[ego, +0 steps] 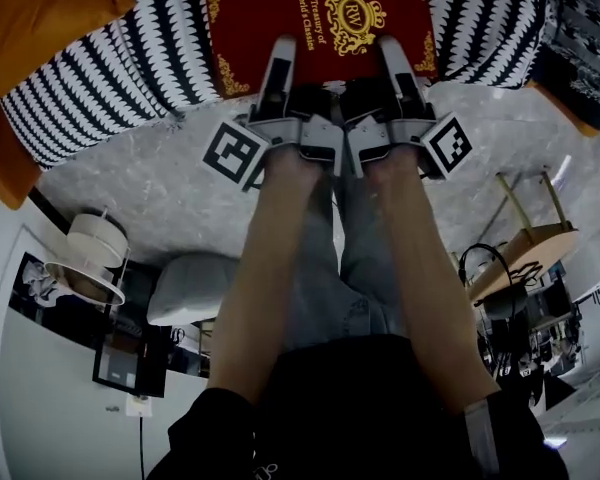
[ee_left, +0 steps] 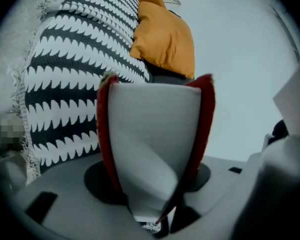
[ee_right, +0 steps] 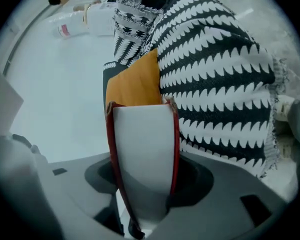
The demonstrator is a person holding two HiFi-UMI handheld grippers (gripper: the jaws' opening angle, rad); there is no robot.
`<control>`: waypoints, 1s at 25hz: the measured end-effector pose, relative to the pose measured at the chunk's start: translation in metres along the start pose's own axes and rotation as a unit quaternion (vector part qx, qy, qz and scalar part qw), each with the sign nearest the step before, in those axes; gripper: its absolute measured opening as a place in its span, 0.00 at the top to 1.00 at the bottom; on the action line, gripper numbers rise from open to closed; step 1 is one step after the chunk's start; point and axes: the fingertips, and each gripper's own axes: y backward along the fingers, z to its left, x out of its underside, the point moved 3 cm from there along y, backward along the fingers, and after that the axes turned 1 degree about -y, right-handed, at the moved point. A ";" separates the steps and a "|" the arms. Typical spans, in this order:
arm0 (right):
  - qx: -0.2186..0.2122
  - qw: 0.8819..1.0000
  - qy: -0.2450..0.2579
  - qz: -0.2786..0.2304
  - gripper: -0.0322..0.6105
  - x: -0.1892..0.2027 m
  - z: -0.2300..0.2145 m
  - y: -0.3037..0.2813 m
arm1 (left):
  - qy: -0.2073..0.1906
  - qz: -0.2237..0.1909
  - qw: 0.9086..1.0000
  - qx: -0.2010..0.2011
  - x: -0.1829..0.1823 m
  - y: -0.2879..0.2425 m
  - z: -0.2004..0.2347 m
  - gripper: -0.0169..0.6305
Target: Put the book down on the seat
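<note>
A red hardback book with gold ornament lies flat, cover up, over the black-and-white zigzag-patterned seat. My left gripper is shut on its near edge at the left. My right gripper is shut on the same edge at the right. In the left gripper view the book's white page block fills the space between the jaws, with red covers either side. The right gripper view shows the same pages. Whether the book rests on the seat I cannot tell.
Orange cushions lie on the seat at the left; one shows beyond the book. Below is grey speckled floor, a pale pouf, a round white lamp and a wooden stand at the right.
</note>
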 end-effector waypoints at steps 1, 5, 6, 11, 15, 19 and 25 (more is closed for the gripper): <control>-0.004 1.000 0.003 -0.001 0.57 0.000 0.014 0.004 | 0.001 0.001 1.000 0.006 0.004 0.003 -0.013 0.61; -0.006 1.000 0.019 -0.012 0.57 0.006 0.085 0.035 | 0.014 0.014 1.000 0.023 0.022 0.027 -0.078 0.61; -0.002 1.000 0.020 -0.013 0.57 0.004 0.079 0.032 | 0.015 0.015 1.000 0.020 0.020 0.023 -0.072 0.61; 0.018 1.000 -0.005 -0.007 0.57 -0.022 -0.055 -0.036 | 0.004 0.001 1.000 -0.008 -0.009 -0.043 0.055 0.61; 0.030 0.999 -0.015 -0.017 0.57 -0.035 -0.110 -0.060 | 0.008 -0.003 1.000 -0.013 -0.016 -0.071 0.109 0.61; 0.034 0.999 -0.012 -0.028 0.57 -0.029 -0.115 -0.041 | 0.026 0.003 1.000 0.005 -0.009 -0.056 0.117 0.61; 0.030 0.999 -0.010 -0.032 0.56 -0.039 -0.098 -0.027 | 0.054 0.011 0.997 0.047 0.013 -0.039 0.095 0.58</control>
